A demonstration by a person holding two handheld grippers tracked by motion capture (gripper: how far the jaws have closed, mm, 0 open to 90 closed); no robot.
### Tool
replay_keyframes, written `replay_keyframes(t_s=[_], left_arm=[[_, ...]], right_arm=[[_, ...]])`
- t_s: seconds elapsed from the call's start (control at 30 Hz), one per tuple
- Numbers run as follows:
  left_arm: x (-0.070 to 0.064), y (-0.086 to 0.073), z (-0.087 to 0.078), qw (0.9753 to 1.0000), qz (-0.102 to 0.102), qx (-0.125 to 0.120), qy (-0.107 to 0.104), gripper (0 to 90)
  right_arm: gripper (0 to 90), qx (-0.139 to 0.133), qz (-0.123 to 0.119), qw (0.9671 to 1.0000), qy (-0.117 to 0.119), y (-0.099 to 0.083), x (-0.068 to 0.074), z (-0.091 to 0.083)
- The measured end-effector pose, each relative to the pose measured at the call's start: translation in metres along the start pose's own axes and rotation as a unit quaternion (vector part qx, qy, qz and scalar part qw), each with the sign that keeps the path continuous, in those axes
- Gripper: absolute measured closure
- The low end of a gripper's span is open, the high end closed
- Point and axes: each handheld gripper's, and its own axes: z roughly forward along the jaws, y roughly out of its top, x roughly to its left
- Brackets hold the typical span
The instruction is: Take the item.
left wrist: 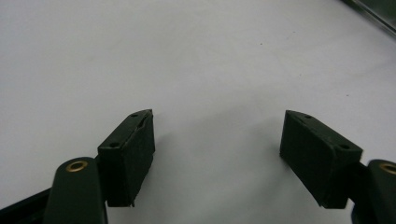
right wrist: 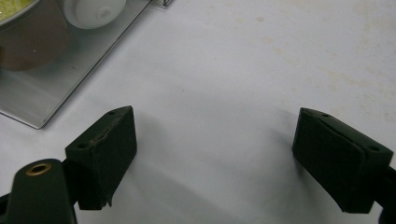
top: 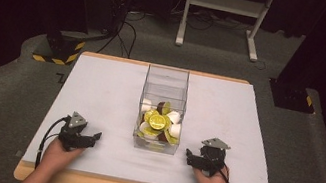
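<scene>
Clear plastic box [top: 163,102] of yellow-lidded capsules [top: 157,120] sits centre; left gripper [top: 91,139] at eight o'clock and right gripper [top: 192,158] at four o'clock both rest released, empty.

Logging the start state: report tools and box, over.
Left tool open, empty. Right tool open, empty. Clear plastic box of capsules stands between them, untouched.
</scene>
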Motion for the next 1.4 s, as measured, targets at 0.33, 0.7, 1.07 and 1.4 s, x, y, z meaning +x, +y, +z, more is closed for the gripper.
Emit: replay_keyframes(t_s=[0.33,0.7,1.07,1.4], left_arm=[[0.0,0.0,0.0,1.0,-0.001,0.0,0.0,26.6],[0.0,0.0,0.0,1.0,-0.001,-0.001,0.0,26.6],[0.0,0.0,0.0,1.0,-0.001,0.0,0.0,26.6],[0.0,0.0,0.0,1.0,0.0,0.0,0.0,26.6]], right_arm=[[13.8,0.0,0.001,1.0,0.001,0.0,0.0,0.0],[13.6,-0.001,-0.003,1.0,0.001,0.001,0.001,-0.001],[13.6,-0.018,-0.018,0.9997,0.0,0.005,0.003,-0.009],[13.6,-0.028,-0.027,0.9993,0.004,0.011,0.002,-0.014]])
